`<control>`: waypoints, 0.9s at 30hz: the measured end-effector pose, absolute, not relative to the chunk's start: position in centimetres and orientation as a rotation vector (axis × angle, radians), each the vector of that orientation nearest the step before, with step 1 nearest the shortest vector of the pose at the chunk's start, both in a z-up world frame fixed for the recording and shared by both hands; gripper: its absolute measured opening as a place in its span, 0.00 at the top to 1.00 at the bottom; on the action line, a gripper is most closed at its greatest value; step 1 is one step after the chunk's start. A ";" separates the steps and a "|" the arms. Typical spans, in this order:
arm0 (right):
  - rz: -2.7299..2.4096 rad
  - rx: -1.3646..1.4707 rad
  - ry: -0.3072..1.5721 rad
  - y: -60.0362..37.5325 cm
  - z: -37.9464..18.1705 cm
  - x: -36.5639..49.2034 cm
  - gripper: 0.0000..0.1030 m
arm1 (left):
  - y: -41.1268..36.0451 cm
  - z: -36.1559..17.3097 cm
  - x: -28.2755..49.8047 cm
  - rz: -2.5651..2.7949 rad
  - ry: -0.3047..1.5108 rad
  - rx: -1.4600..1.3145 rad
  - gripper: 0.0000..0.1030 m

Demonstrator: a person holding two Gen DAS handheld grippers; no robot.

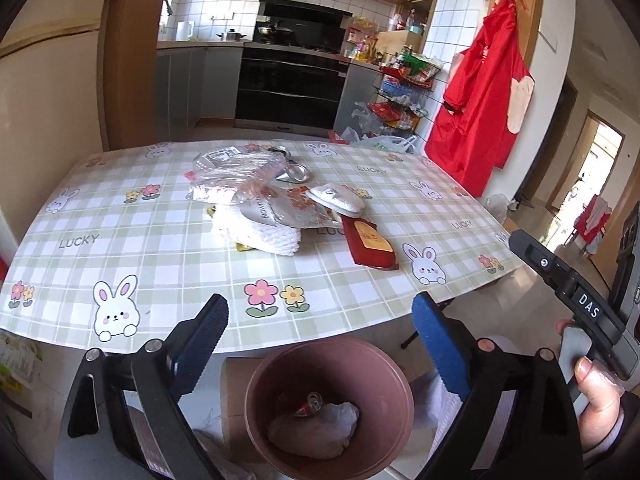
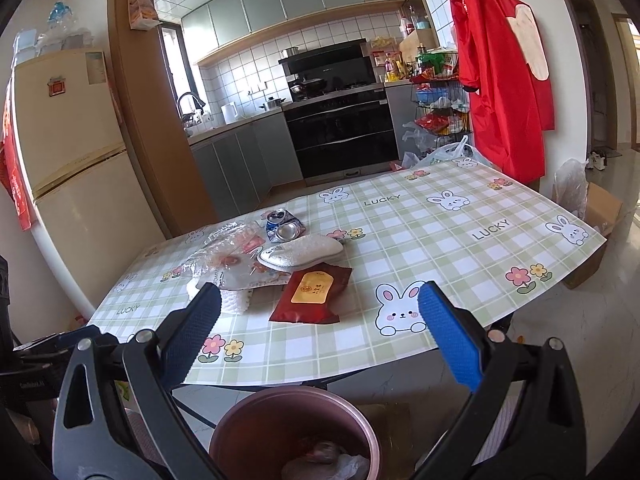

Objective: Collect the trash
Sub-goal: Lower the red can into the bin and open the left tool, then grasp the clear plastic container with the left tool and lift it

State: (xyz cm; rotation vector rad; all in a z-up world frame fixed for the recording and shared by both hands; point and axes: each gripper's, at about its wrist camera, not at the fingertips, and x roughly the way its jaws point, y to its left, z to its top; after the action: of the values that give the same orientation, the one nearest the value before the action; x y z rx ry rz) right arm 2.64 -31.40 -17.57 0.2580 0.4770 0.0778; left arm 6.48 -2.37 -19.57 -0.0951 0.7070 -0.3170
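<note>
The left tongs point(image 1: 320, 340) are spread wide with nothing between the blue pads. They hang over the near edge of the bench point(image 1: 180, 248), right above a pink bin point(image 1: 256, 376) that stands on the floor. Inside the bin lie a crumpled white bag point(image 1: 316, 428) and a squashed can point(image 1: 314, 400).

The right tongs point(image 2: 320, 320) are spread wide too, and hold nothing. They also point over the near edge, with the same bin low in that view. In the left view a hand point(image 1: 600, 404) grips the handle of the right tool at the far right side.

The trash sits in one heap near the middle of the bench, a little toward the kitchen side. Closest to the tongs is a dark red packet point(image 2: 310, 298) with a yellow label. Beside it lies a white foam net point(image 1: 260, 236). A shiny silver pouch point(image 1: 280, 212) rests partly on the net. A white pad point(image 2: 300, 254) lies behind the red packet. Clear plastic wrap point(image 1: 232, 176) is piled at the back, and a crushed can point(image 2: 282, 226) sits behind that.

Between the heap and the near edge the checked cloth is bare. The right half of the bench is bare too, out to its right edge. A red apron point(image 1: 480, 100) hangs on the wall past that edge.
</note>
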 end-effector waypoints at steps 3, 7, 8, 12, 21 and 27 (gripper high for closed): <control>0.079 0.254 0.483 -31.2 -17.6 2.7 0.06 | -1.4 -19.4 6.5 -0.270 0.695 -0.110 0.06; 0.081 0.253 0.491 -31.1 -17.6 2.8 0.06 | -0.3 -19.5 6.5 -0.222 0.699 -0.124 0.06; 0.081 0.253 0.492 -31.0 -17.7 2.8 0.06 | -0.1 -19.7 6.5 -0.216 0.702 -0.127 0.06; 0.080 0.252 0.503 -31.0 -17.9 2.9 0.06 | 0.4 -20.2 6.6 -0.192 0.714 -0.135 0.06; 0.075 0.223 0.568 -31.0 -20.1 4.2 0.06 | 2.3 -22.3 7.6 -0.140 0.740 -0.136 0.06; 0.079 0.202 0.637 -30.9 -21.5 7.7 0.06 | 4.2 -23.5 10.1 -0.091 0.769 -0.163 0.06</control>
State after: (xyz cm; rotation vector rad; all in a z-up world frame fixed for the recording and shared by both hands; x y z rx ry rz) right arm 7.69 -30.86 -21.53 0.2018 0.6372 0.0788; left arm 10.13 4.19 -23.52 -0.1627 0.7689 -0.0909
